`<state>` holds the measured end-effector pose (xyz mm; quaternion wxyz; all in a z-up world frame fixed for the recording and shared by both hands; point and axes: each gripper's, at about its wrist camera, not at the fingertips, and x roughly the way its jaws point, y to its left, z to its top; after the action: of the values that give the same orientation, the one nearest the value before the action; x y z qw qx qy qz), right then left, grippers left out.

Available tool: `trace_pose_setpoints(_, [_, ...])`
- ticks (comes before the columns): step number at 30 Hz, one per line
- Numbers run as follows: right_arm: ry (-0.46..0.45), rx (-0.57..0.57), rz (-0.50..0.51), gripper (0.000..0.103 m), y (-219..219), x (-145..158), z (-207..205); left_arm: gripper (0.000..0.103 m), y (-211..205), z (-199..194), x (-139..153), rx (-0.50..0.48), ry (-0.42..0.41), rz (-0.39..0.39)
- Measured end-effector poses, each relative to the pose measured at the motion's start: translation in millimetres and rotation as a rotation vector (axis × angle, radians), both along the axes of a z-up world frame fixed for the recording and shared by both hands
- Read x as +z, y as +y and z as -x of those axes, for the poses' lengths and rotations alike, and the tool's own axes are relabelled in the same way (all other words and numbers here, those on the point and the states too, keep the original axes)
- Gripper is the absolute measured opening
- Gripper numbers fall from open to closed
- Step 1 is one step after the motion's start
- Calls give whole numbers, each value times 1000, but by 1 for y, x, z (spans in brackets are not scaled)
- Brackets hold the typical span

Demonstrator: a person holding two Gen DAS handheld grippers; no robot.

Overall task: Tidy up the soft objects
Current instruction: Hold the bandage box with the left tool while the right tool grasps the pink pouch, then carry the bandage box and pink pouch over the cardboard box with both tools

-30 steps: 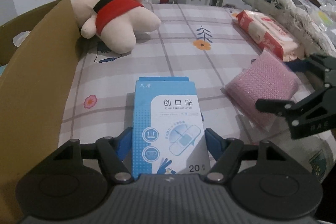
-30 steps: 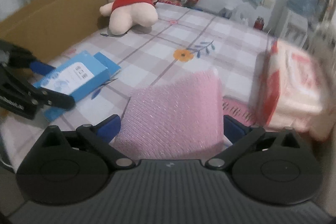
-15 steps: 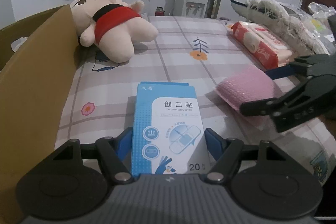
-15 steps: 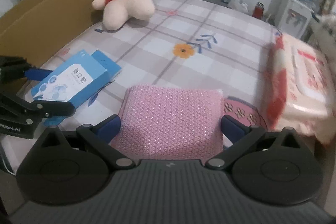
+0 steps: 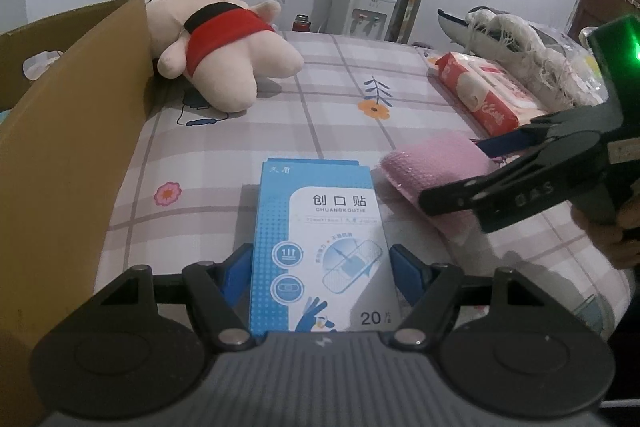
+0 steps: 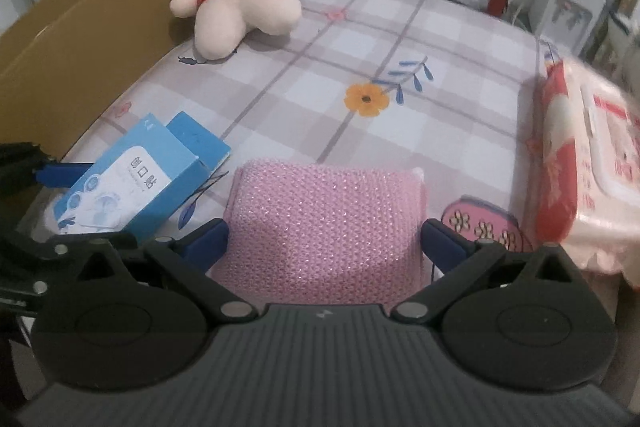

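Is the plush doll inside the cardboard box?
No. The plush doll lies on the checked bedsheet beside the cardboard box, outside its wall.

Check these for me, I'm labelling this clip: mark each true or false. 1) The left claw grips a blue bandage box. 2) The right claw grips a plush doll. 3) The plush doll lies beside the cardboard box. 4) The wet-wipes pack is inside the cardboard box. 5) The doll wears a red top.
1) True: the left claw is closed on the blue bandage box.
2) False: the right claw holds a pink knitted cloth.
3) True: the plush doll lies on the bed next to the cardboard box.
4) False: the wet-wipes pack lies on the bed's far side from the box.
5) True.
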<state>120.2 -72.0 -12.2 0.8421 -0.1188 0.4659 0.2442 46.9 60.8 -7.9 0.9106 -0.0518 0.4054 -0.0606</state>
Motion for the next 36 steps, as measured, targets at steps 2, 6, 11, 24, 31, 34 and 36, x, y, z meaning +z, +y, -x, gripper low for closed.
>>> trace_pose_setpoints(2, [-8,2,10,102,3,-3,1,74,0,0,0,0,1,9])
trace_pose_setpoints(6, [-5,-63,-4,94,3,-12,8,74,0,-1,0,-3,2,8])
trace_pose_setpoints(11, [-31,-143,-116,87,-13,0,36,73,-1,5,4,-10,-26,7])
trace_pose_setpoints(24, [-122,-10,-531,91,-19,125,102,73,39,78,121,68,-243,88])
trace_pose_setpoints(31, [-62,179,-566,91,84,163,101,74,121,116,182,175,-212,-129])
trace_pose_setpoints(34, [-23,232,-536,91,135,159,93,74,162,109,168,186,-63,-168])
trace_pose_setpoints(36, [16,253,-524,91,167,152,89,73,185,102,148,182,57,-166])
